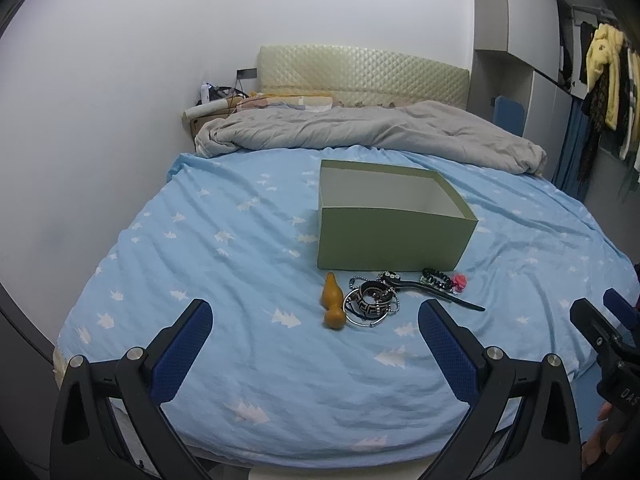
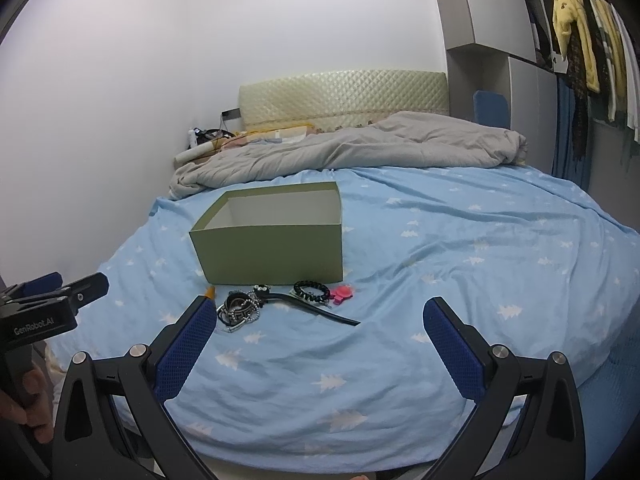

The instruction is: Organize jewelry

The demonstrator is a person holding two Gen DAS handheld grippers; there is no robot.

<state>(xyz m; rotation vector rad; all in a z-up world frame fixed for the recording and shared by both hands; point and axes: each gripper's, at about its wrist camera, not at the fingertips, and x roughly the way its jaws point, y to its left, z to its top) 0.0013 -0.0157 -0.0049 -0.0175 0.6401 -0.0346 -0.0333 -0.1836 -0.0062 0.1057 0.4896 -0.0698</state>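
An open, empty green box (image 1: 390, 236) (image 2: 276, 250) stands on the blue bed sheet. In front of it lie an orange gourd-shaped piece (image 1: 333, 307), a pile of bangles and bead chains (image 1: 372, 300) (image 2: 238, 310), a black strap (image 1: 448, 294) (image 2: 320, 310), a dark beaded bracelet (image 1: 436, 278) (image 2: 312, 291) and a pink flower piece (image 1: 460, 281) (image 2: 342, 294). My left gripper (image 1: 316, 322) is open and empty, short of the pile. My right gripper (image 2: 320, 320) is open and empty, near the strap's end.
A grey duvet (image 1: 372, 132) is bunched at the bed's head below a padded headboard (image 1: 360, 76). Clothes hang at the right (image 2: 580, 40). The bed's foot edge runs just under both grippers. The other gripper shows at each view's side (image 1: 608, 344) (image 2: 48, 304).
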